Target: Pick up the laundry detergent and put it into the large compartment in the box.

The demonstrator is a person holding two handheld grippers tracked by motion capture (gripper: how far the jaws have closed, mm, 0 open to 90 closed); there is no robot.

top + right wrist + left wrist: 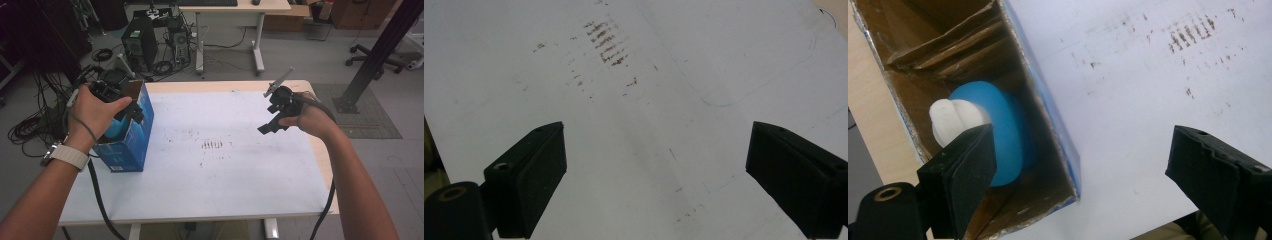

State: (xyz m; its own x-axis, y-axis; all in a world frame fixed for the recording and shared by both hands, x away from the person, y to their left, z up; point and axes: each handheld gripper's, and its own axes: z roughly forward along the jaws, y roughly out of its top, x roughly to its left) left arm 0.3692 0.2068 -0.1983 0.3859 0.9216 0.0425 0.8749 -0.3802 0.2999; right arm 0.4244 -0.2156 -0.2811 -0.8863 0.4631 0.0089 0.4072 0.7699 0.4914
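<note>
**Open jaws above a blue carton, second gripper held over the sheet**

White paper sheeting (215, 165), marked with brown scuffs, covers the light wooden table (320, 155) in a room with computer towers and cables on the floor beyond. At the left, the left gripper (1080, 165) hovers over the open blue cardboard box (131, 150); its jaws stand wide apart with nothing between them. Just below and beside its left jaw, inside the box, lies a blue plastic bottle with a white cap (998, 135), clear of the pads. Well to the right, the right gripper (654, 170) hangs above bare paper, its jaws spread wide and empty, brown scuff marks (606, 42) ahead of them.
</note>
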